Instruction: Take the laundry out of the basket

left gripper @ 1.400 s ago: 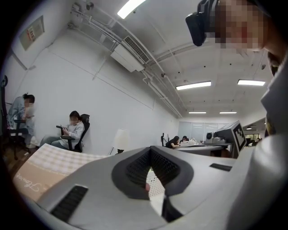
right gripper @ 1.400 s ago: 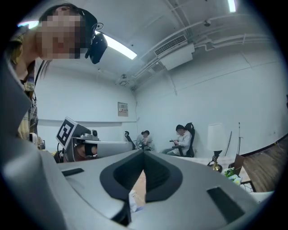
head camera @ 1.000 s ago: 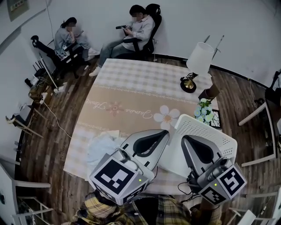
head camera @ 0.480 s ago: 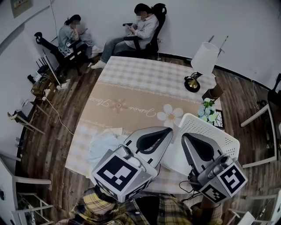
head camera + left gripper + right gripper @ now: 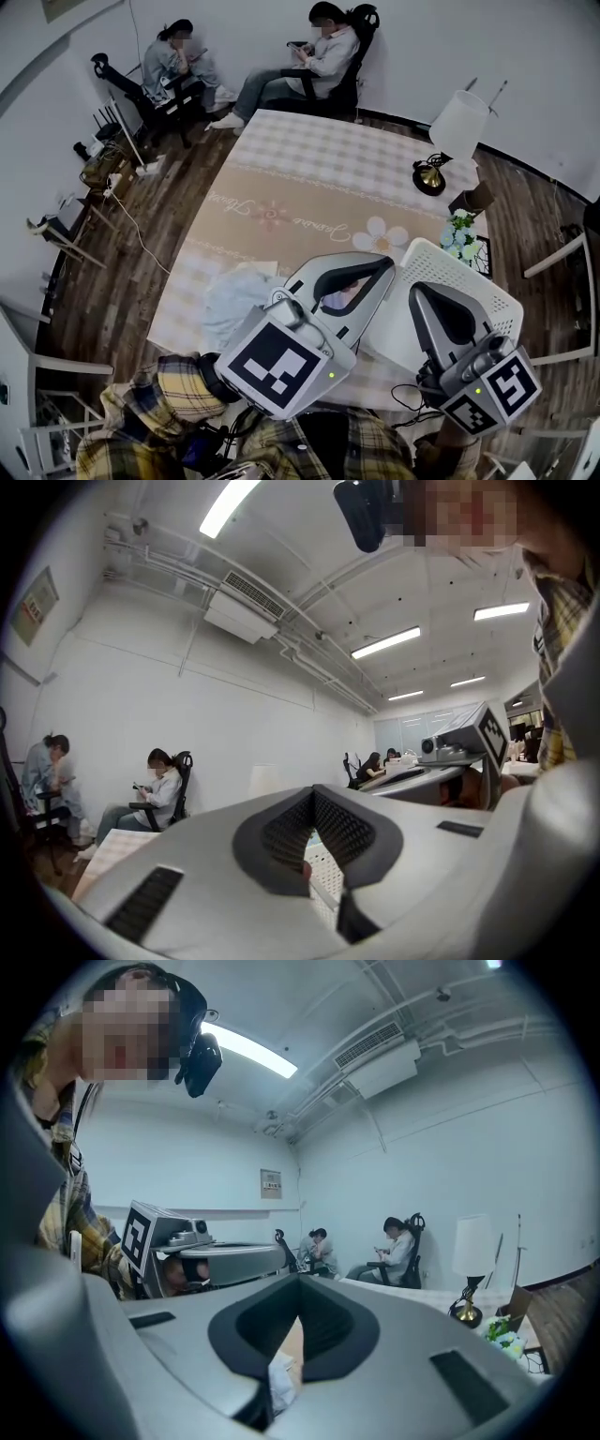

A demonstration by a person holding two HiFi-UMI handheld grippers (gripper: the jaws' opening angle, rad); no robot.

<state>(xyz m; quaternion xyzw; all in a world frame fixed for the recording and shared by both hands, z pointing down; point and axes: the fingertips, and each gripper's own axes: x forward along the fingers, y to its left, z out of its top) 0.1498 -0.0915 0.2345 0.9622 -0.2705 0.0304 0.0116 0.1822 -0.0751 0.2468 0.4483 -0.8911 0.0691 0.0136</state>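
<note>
A white perforated laundry basket stands on the patterned table cover at the near right. A light blue garment lies crumpled on the cover left of it. My left gripper is shut and empty, its tip at the basket's left rim. Something pinkish shows through its frame opening. My right gripper is shut and empty too, held over the basket's near side. In the left gripper view the shut gripper points level, with the basket's holed wall showing below. The right gripper also points level.
A white-shaded lamp and a pot of flowers stand beyond the basket at the right. Two seated people are at the far wall. Cables and stands crowd the floor at the left.
The head camera has shifted, so the table sits further right in the picture. My left gripper has rolled a little and looms larger. Both pairs of jaws stay shut.
</note>
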